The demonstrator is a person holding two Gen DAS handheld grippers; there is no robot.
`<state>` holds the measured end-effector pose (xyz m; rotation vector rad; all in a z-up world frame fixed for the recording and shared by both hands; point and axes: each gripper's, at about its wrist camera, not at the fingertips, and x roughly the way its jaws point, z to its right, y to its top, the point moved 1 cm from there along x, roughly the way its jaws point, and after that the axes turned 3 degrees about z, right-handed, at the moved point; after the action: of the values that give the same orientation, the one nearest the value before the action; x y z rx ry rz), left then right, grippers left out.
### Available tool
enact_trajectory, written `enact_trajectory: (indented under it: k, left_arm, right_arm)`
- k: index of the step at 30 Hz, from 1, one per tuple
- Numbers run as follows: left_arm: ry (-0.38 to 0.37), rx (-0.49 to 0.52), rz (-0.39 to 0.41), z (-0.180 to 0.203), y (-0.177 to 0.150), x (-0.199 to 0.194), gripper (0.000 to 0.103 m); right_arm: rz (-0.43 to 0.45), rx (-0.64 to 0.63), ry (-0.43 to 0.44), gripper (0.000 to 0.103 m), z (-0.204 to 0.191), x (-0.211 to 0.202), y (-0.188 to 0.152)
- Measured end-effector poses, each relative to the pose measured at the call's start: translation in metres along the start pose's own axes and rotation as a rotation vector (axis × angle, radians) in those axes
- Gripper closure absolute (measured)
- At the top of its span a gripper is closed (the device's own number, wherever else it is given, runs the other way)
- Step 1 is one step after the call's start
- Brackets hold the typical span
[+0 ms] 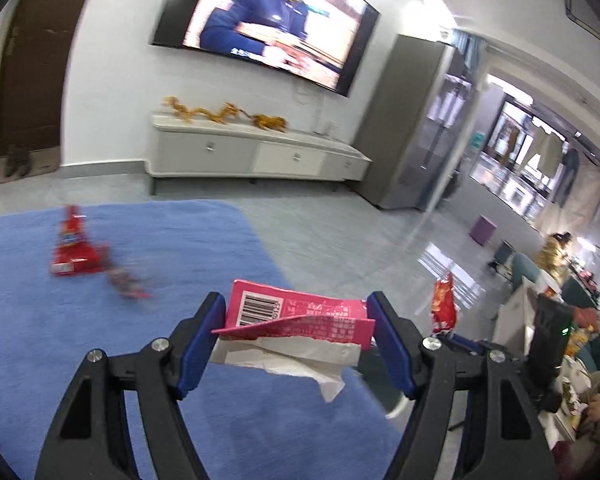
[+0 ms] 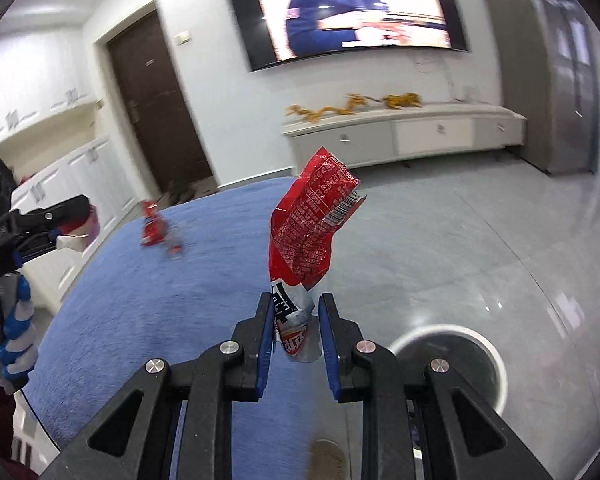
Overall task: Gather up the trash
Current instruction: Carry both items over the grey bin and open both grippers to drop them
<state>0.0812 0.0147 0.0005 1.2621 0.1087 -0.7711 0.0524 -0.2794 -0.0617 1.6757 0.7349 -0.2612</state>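
In the left wrist view my left gripper (image 1: 296, 320) is shut on a torn pink carton (image 1: 300, 312) with a barcode and white paper hanging from it, held above a blue rug (image 1: 100, 340). In the right wrist view my right gripper (image 2: 296, 320) is shut on the lower end of a crumpled red snack wrapper (image 2: 312, 232) that stands up from the pads. More red wrappers (image 1: 76, 248) (image 2: 154, 230) lie on the far part of the rug (image 2: 160, 300). A round bin with a white rim (image 2: 496, 364) stands on the floor just beyond my right gripper, to its right.
A white low cabinet (image 1: 260, 152) stands under a wall television (image 1: 268, 20), with a dark door (image 1: 32, 80) at the left. Grey tiled floor (image 2: 440, 248) lies right of the rug. A cluttered table (image 1: 548, 304) is at the far right. A gloved hand (image 2: 18, 332) shows at the left edge.
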Motion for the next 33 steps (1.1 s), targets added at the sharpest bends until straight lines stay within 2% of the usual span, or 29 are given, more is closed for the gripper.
enact_trajectory:
  k: [7, 13, 22, 33]
  left_arm:
    - [-0.113, 0.093, -0.098, 0.083, 0.001, 0.071, 0.032]
    - [-0.161, 0.165, -0.181, 0.127, -0.011, 0.126, 0.032]
    - [-0.183, 0.198, -0.288, 0.158, -0.032, 0.189, 0.032]
    - [-0.168, 0.198, -0.355, 0.179, -0.052, 0.231, 0.032]
  right_arm:
    - [-0.003, 0.113, -0.075, 0.082, 0.063, -0.009, -0.013]
    - [-0.03, 0.183, -0.109, 0.082, 0.1, -0.004, -0.029]
    - [-0.082, 0.235, -0.115, 0.082, 0.123, 0.018, -0.047]
    - [-0.13, 0.285, -0.117, 0.081, 0.143, 0.042, -0.054]
